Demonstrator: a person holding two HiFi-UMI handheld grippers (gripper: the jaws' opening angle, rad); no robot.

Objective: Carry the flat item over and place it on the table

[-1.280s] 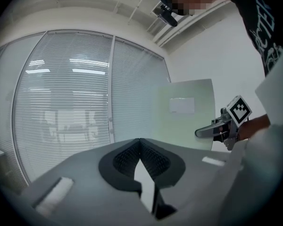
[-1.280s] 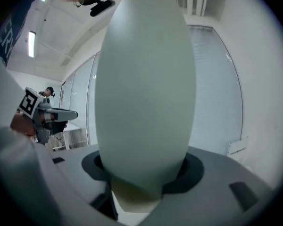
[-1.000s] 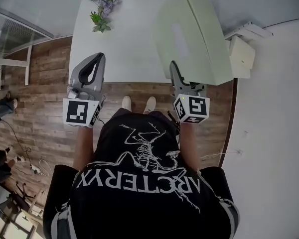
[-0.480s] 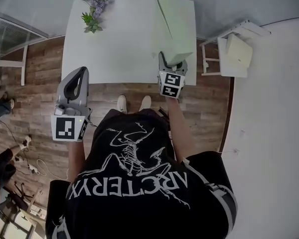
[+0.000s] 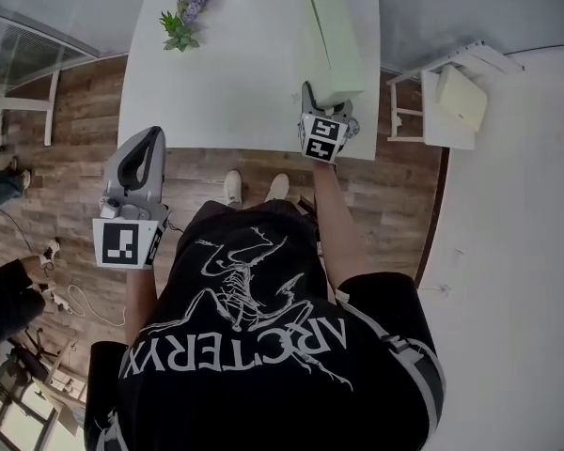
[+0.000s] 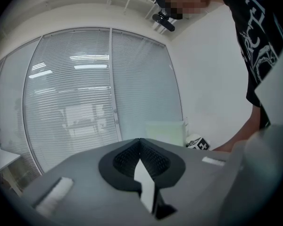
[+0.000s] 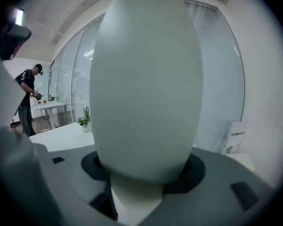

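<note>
- Our right claw (image 5: 312,97) (image 7: 137,192) is pinched on the near end of the pale green flat item (image 5: 336,36) (image 7: 146,79). In the right gripper view the item rises from between the jaws and fills most of the picture.
- In the head view we see the flat item stretched along the right side of the white tabletop (image 5: 226,83), from the near right corner toward the far right corner. We cannot tell whether it touches the surface.
- Our left claw (image 5: 148,139) (image 6: 140,142) has its jaws pressed together at the tips with nothing between them. It hangs just off the tabletop's near left corner, over the wooden floor (image 5: 66,158).
- A small plant (image 5: 183,17) lies at the far left corner of the tabletop.
- A white chair (image 5: 465,61) stands just beside the tabletop's right edge.
</note>
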